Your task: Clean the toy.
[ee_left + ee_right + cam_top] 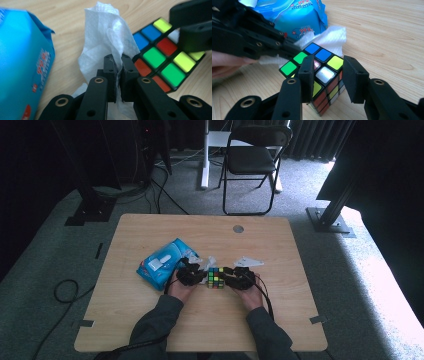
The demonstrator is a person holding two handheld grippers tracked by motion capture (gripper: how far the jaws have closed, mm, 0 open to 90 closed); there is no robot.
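We see one puzzle cube (216, 277) sitting mid-table, between our two grippers. Our left gripper (119, 75) pinches one white wipe (105, 40) that touches the cube; our right gripper (328, 75) stands spread around the cube's corner. One blue wipe pack (162, 262) lies just left. The table (150, 325) has bare wood out to every edge.
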